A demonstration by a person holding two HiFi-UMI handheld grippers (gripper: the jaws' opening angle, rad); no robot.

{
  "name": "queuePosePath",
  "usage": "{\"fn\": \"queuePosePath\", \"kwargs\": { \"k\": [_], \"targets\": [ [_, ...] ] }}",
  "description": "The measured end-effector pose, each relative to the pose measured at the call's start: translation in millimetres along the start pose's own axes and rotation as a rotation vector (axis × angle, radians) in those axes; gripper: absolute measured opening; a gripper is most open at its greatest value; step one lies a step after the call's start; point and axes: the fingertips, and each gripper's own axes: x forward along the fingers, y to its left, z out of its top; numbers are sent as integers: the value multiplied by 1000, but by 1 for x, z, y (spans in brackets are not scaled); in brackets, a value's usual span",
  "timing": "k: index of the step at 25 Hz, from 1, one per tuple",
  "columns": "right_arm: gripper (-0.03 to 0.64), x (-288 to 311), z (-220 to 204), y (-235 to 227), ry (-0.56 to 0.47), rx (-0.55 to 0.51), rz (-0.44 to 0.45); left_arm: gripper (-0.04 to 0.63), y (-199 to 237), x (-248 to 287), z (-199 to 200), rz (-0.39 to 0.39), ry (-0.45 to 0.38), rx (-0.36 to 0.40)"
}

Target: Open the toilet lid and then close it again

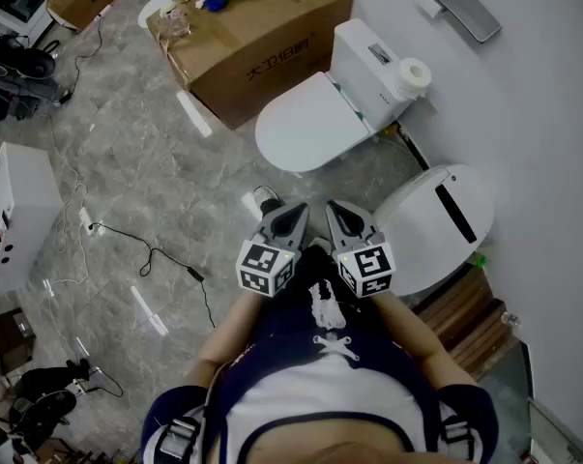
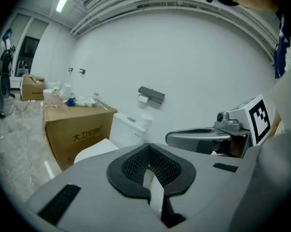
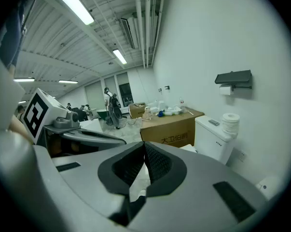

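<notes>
Two grippers are hovering side by side, short of the toilet lid (image 1: 306,124).
Jaws of the left gripper (image 1: 291,215) are pressing together on nothing; those of the right gripper (image 1: 340,212) are seemingly meeting too, empty. The lid is lying shut, ahead of both, beside a cardboard box (image 1: 262,37).

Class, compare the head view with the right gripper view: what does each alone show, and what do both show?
Only the head view: the marker cube of the right gripper and a black floor cable. Only the right gripper view: ceiling lights and ceiling pipes. Both: the cardboard box, the toilet roll on the tank, the left gripper.
</notes>
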Motion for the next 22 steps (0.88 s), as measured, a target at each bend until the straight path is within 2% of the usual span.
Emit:
{"fn": "queuePosePath", "kwargs": {
  "k": [6,11,16,22],
  "targets": [
    [9,-2,-5,-2,6,20,11,6,-2,6,4,10,-2,11],
    [9,0,-10,5,15,35,21,6,4,-4,6,33,-15,-19],
    [9,4,-1,11,-2,40,9,6,11,-10,3,17,18,-15],
    [11,6,13,12,-27,14,48,6,21,-7,15,40,3,-26]
  ]
}}
